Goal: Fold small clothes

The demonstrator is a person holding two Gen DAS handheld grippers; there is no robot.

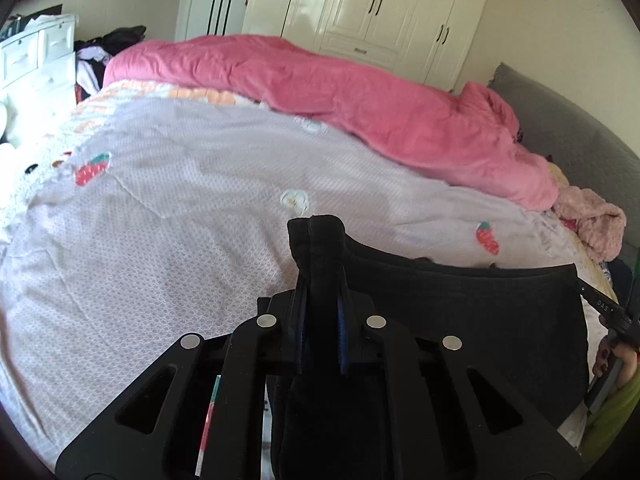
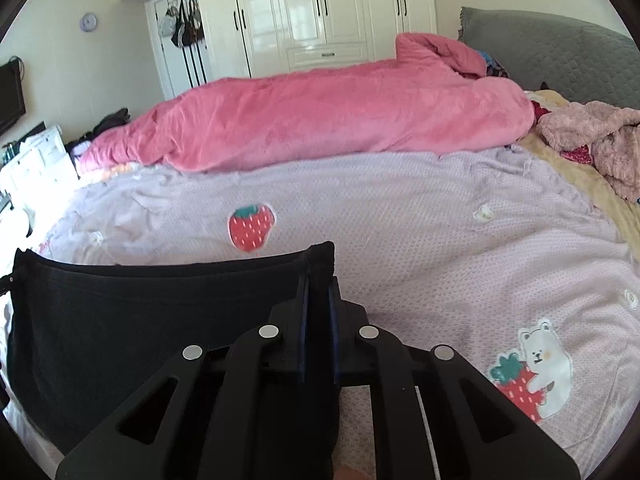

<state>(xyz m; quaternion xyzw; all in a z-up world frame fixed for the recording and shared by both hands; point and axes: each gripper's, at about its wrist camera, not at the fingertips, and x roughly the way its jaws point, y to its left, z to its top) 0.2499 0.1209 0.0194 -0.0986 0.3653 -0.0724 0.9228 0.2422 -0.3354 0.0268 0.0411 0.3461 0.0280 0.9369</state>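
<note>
A small black garment (image 1: 480, 312) hangs stretched between both grippers above the bed. My left gripper (image 1: 320, 280) is shut on its left top corner, which bunches up between the fingers. My right gripper (image 2: 318, 292) is shut on its right top corner; the cloth (image 2: 140, 320) spreads to the left in the right wrist view. The right gripper also shows at the right edge of the left wrist view (image 1: 608, 312), holding the far corner. The garment's lower part is hidden behind the gripper bodies.
The bed has a lilac sheet (image 2: 400, 220) with strawberry and bear prints. A rolled pink quilt (image 2: 320, 120) lies along the far side. A fluffy pink garment (image 2: 592, 140) sits at the right by the grey headboard (image 2: 560, 52). White wardrobes (image 2: 320, 12) stand behind.
</note>
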